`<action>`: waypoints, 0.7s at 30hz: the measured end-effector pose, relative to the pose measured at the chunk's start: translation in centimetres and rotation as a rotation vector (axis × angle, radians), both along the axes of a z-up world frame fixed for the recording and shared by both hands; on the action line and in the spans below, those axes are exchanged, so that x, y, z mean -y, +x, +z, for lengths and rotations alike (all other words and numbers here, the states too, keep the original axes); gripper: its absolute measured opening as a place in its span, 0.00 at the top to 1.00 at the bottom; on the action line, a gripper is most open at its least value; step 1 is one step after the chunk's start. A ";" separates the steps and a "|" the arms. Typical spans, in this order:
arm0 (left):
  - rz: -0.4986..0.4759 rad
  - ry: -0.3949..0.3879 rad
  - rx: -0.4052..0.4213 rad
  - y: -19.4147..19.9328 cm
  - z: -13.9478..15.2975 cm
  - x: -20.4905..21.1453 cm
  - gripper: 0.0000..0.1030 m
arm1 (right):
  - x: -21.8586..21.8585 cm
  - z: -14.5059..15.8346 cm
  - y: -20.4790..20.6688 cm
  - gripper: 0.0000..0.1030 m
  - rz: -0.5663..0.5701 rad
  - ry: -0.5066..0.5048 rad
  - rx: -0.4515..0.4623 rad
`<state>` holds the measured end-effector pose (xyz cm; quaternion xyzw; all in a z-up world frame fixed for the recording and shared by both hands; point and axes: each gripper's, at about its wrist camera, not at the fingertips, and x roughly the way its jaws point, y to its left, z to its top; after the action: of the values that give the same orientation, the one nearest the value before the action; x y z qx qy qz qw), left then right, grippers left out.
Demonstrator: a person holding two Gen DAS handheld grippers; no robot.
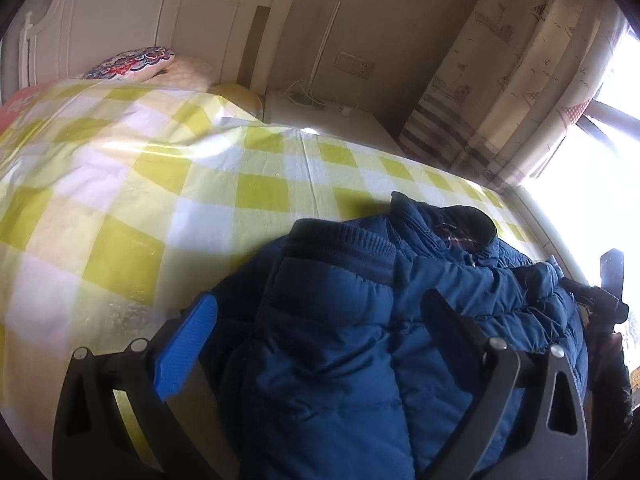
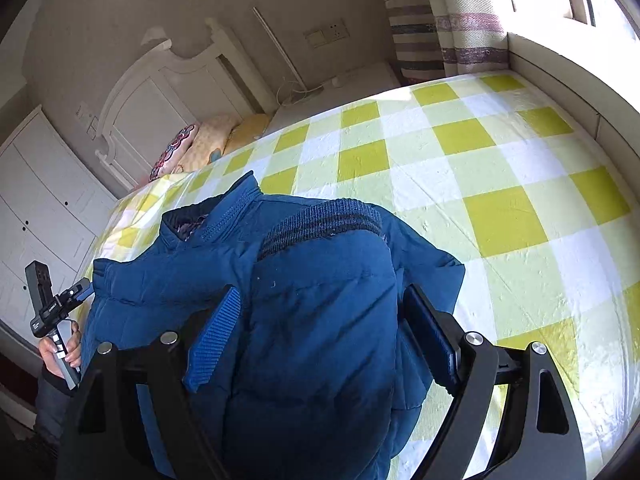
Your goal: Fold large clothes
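A blue puffer jacket [image 1: 340,340] lies bunched on the bed, its ribbed hem [image 1: 344,244] and collar [image 1: 460,220] facing away. My left gripper [image 1: 320,312] is wide apart, its fingers straddling a thick fold of the jacket. In the right wrist view the same jacket [image 2: 312,320] fills the lower middle. My right gripper [image 2: 320,312] also straddles a fold, fingers wide apart, pads against the fabric on both sides. The left gripper's body and the hand holding it show at the left edge [image 2: 52,312].
The bed has a yellow-and-white checked sheet [image 1: 160,200], also seen in the right wrist view [image 2: 480,184]. Pillows [image 1: 136,64] lie by the white headboard [image 1: 120,12]. A bedside cabinet [image 1: 332,116], curtains [image 1: 500,80] and a bright window [image 1: 600,160] stand beyond.
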<state>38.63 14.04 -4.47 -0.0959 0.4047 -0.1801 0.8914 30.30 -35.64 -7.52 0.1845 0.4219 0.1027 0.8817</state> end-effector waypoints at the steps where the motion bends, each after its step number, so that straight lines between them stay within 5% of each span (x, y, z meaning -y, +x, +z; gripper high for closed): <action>1: -0.013 0.002 -0.016 0.5 -0.5 0.2 0.03 | -0.1 -0.1 0.1 0.21 0.001 -0.008 0.002; 3: -0.031 0.020 -0.038 1.7 -1.4 0.5 0.04 | -0.4 0.1 -0.3 0.25 0.004 -0.019 0.021; 5: -0.064 0.008 -0.049 2.5 -1.7 0.9 0.28 | -0.8 0.6 -0.8 0.37 0.004 -0.045 0.056; 7: -0.065 -0.002 -0.050 2.6 -1.7 0.9 0.83 | -1.7 1.9 -2.0 0.75 -0.010 -0.128 0.123; 12: -0.059 -0.047 0.245 -6.1 6.3 0.6 0.87 | -4.8 10.6 -9.8 0.87 -0.012 -0.183 0.358; 15: -0.013 -0.052 0.402 -7.9 12.9 -0.1 0.87 | -5.2 17.4 -10.2 0.88 -0.038 -0.203 0.495; 18: 0.094 -0.002 0.395 -2.9 15.8 0.1 0.85 | -4.7 19.8 -4.4 0.87 -0.113 -0.221 0.492; 21: 0.170 0.050 0.259 4.0 11.9 1.4 0.84 | -3.7 14.8 3.3 0.87 -0.192 -0.217 0.320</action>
<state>42.67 12.64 7.45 -0.0833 0.2813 -0.1046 0.9503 33.58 -31.91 7.30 0.1093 0.2655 0.0003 0.9579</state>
